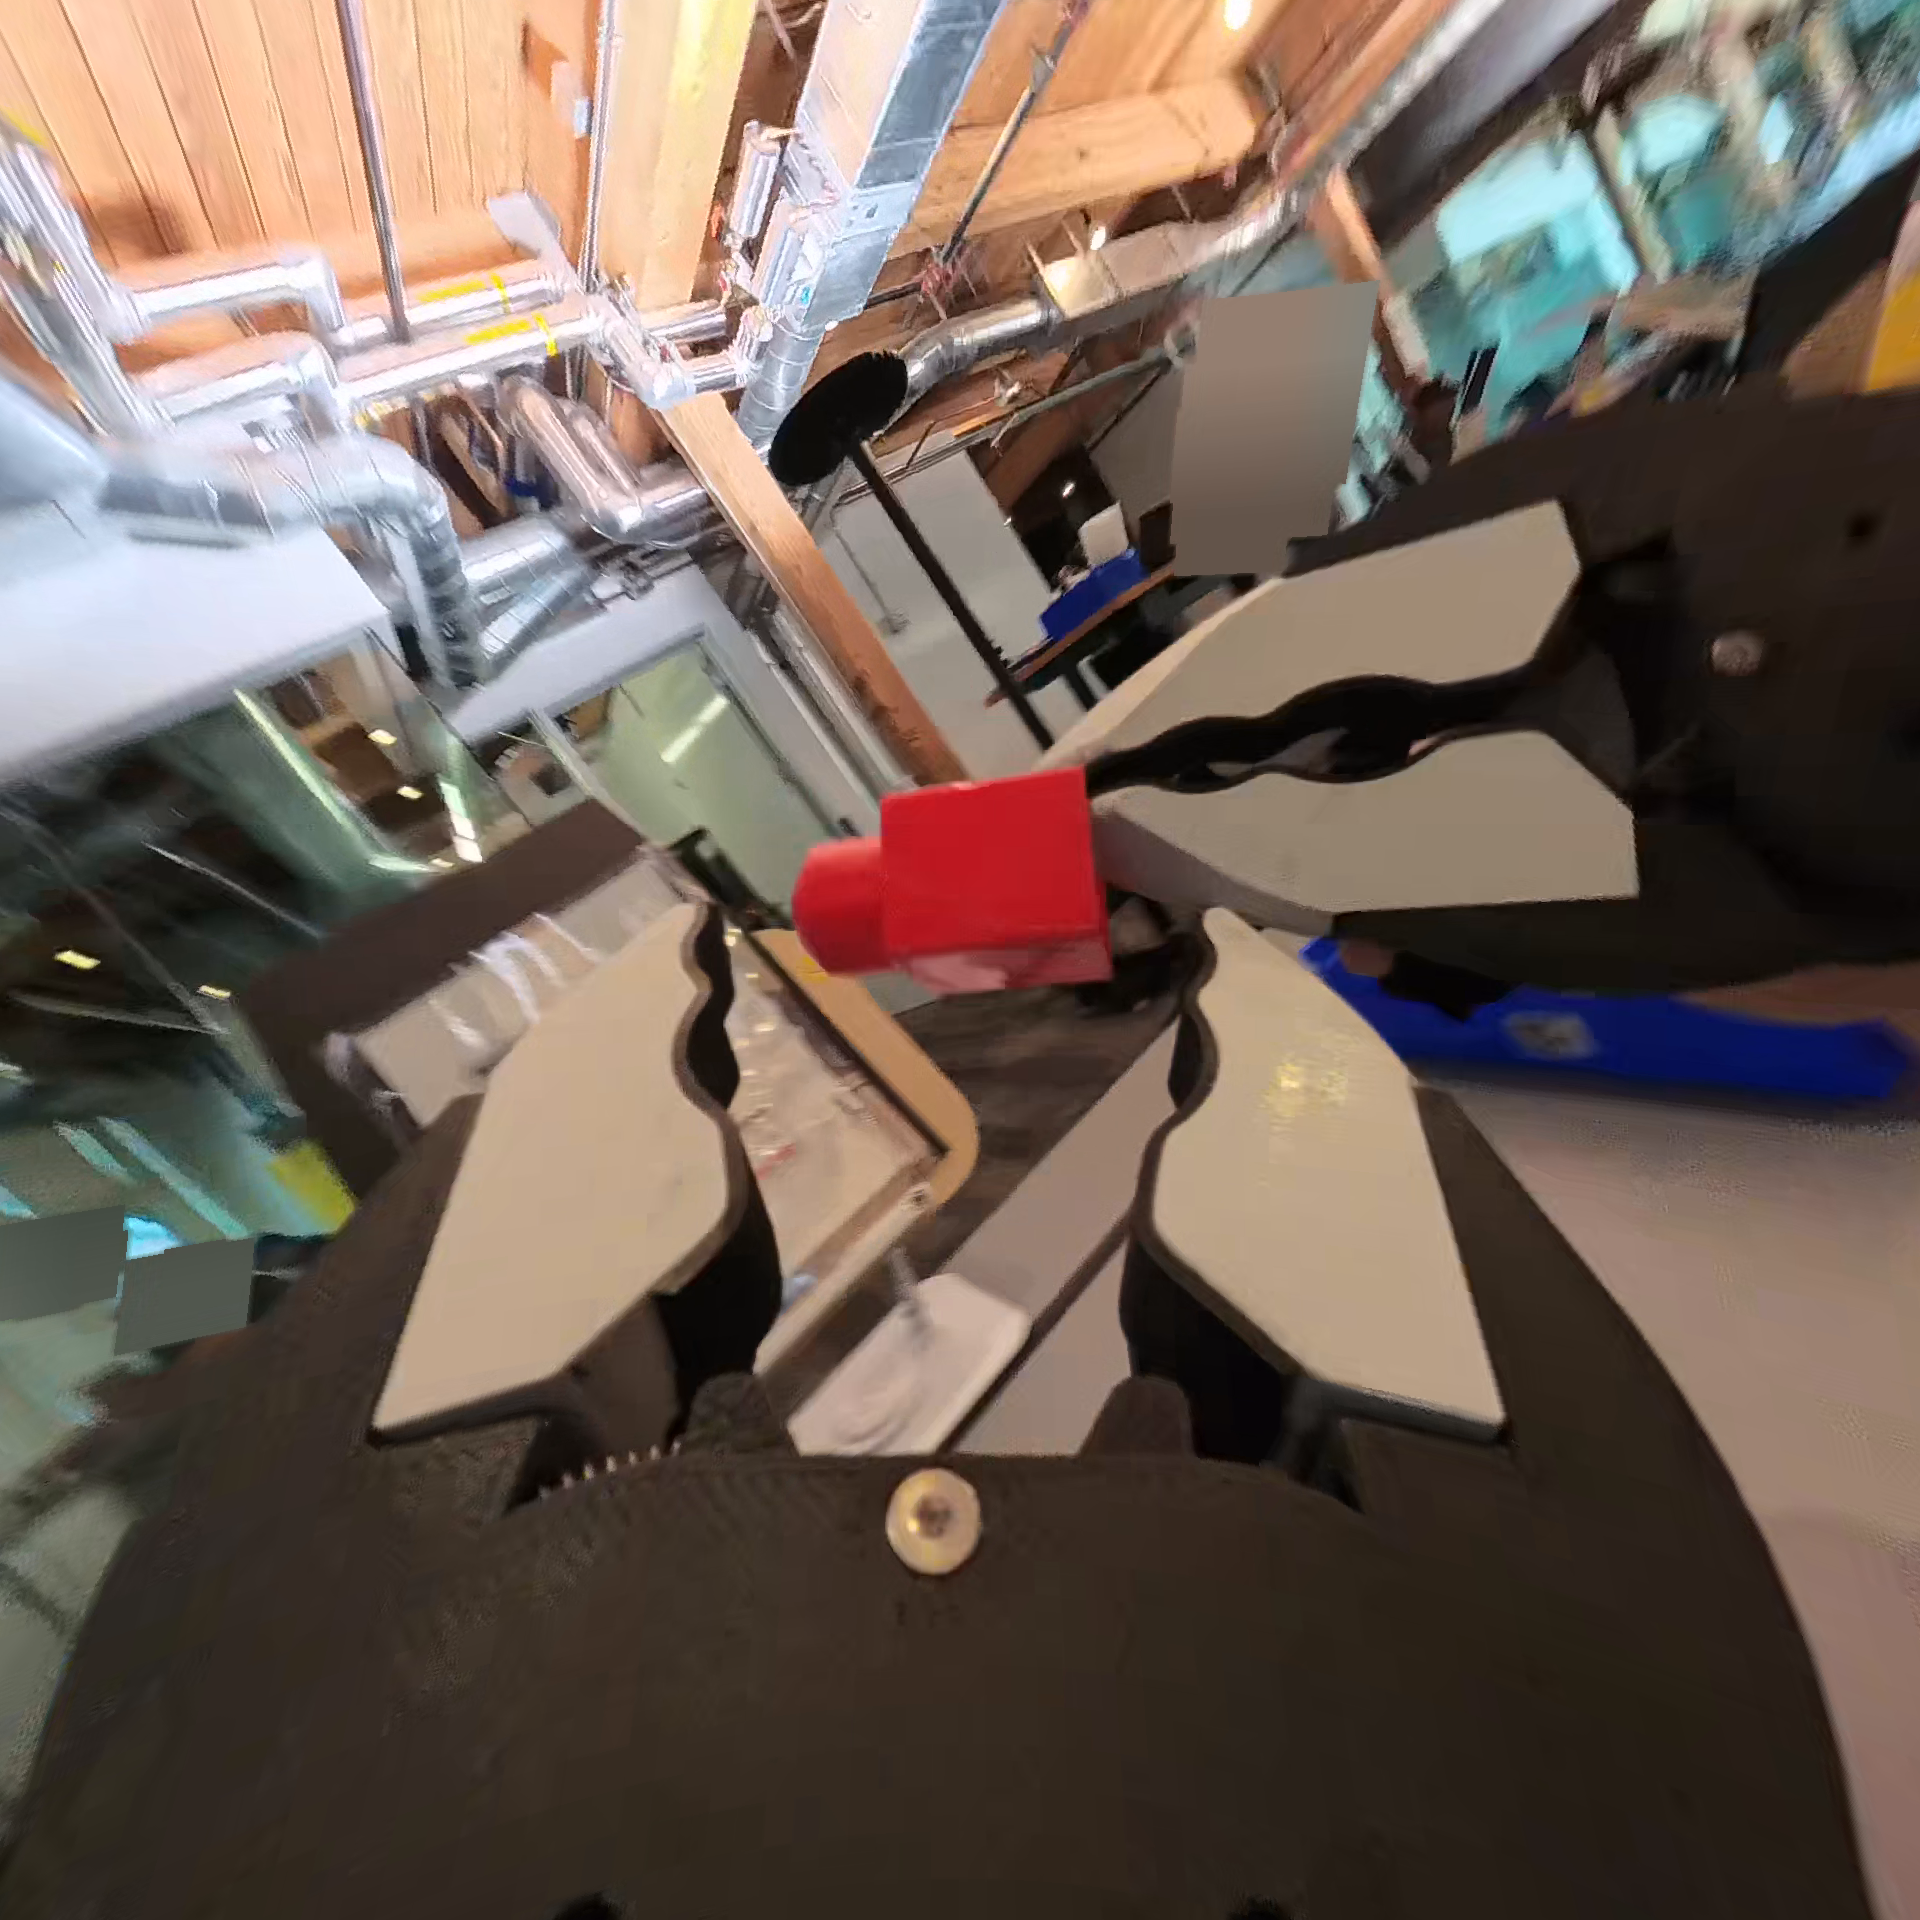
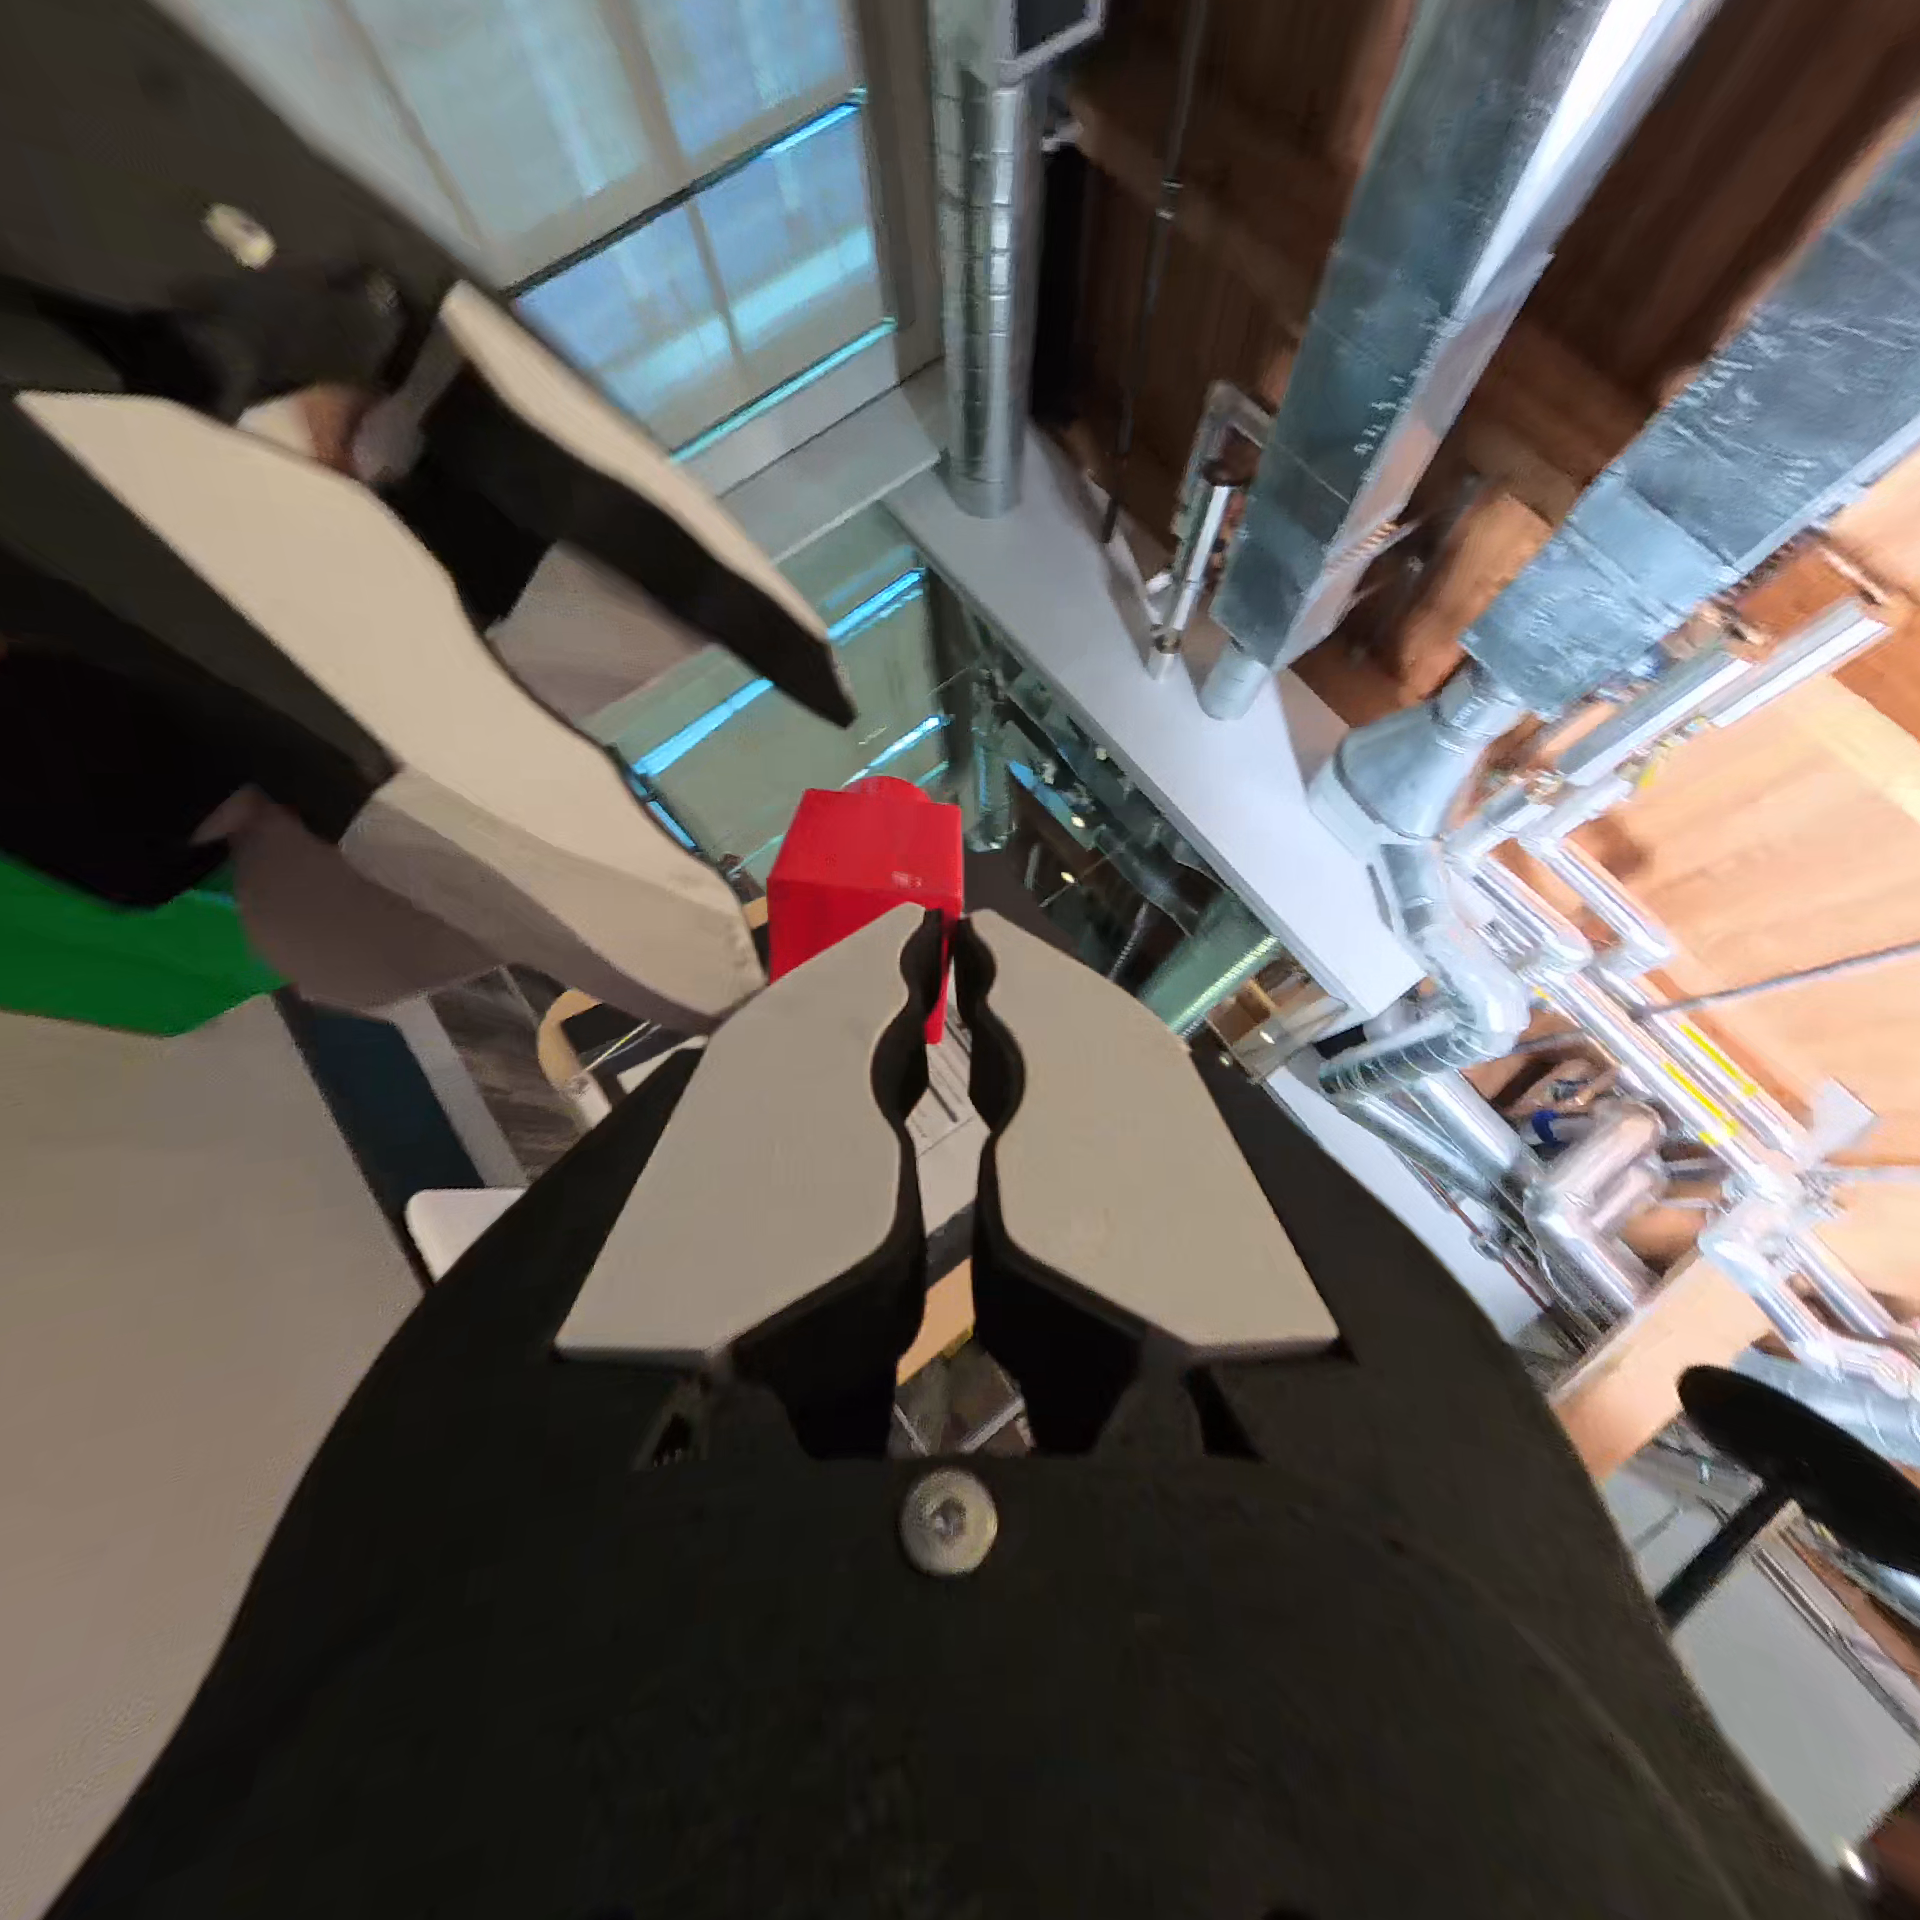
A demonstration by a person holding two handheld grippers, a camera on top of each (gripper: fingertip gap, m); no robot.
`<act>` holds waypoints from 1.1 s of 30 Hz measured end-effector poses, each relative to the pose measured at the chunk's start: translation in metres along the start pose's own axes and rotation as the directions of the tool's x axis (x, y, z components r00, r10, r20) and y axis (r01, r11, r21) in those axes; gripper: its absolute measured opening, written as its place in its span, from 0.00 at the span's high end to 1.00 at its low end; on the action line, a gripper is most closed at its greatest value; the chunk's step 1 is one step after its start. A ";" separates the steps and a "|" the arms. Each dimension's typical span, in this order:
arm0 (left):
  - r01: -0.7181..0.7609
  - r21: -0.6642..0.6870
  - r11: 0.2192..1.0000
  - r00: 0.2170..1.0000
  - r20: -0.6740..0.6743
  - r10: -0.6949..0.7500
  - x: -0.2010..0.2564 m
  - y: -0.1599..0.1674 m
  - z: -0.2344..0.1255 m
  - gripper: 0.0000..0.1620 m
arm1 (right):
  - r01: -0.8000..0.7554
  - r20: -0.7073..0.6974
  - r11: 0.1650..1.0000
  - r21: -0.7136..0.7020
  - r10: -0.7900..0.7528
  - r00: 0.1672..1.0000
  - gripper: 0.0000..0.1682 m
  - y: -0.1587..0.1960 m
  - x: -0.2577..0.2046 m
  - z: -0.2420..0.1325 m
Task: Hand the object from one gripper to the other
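Right gripper (image 2: 940, 925) is clamped on the red block (image 2: 868, 883), pinching one edge of it at the very fingertips, jaws nearly together with only that thin edge between them. In the left wrist view the same gripper (image 1: 1091, 795) comes in from the right, and the red block (image 1: 977, 883) sticks out past its tips, held up in the air.

The block is a bright red, glossy plastic cube with a short round stud on one face. Its long axis runs through cube and stud, straight on from the right gripper's fingers, and the stud points away from those tips. The underside catches a pale sheen.

Left gripper (image 1: 956, 925) is spread wide, holding nothing. The block hangs just ahead of its fingertips, centred over the gap and lying crosswise to its fingers, stud toward the left finger's side; whether it touches either tip I cannot tell. In the right wrist view the left gripper (image 2: 800, 842) looms from the upper left, one pale finger just beside the block and the other angled above it.
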State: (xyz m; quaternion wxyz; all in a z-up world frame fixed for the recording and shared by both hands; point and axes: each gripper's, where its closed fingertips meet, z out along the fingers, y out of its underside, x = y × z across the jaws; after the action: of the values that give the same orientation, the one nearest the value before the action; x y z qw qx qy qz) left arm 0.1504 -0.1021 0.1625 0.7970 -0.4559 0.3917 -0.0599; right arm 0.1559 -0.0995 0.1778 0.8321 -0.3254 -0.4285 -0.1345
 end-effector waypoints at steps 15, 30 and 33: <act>-0.629 -0.194 0.753 0.764 -0.330 0.554 0.059 0.074 -0.006 0.74 | 0.316 0.538 0.941 -0.124 -0.204 0.818 0.98 0.033 -0.073 -0.028; 0.297 -0.123 0.947 0.888 -0.330 -0.321 0.025 -0.003 -0.015 0.77 | 0.127 0.178 0.943 0.308 -0.189 0.966 0.75 -0.028 0.004 -0.052; 0.566 -0.208 0.798 0.683 -0.422 -0.595 0.022 -0.013 -0.023 0.77 | 0.244 0.150 0.930 0.276 -0.293 0.944 0.63 -0.020 -0.011 -0.043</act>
State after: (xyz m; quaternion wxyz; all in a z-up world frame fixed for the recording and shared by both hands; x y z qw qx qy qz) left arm 0.1536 -0.1353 0.1533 0.6037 -0.5518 0.4084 -0.4053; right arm 0.1659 -0.1431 0.1595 0.7962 -0.1656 -0.5595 -0.1603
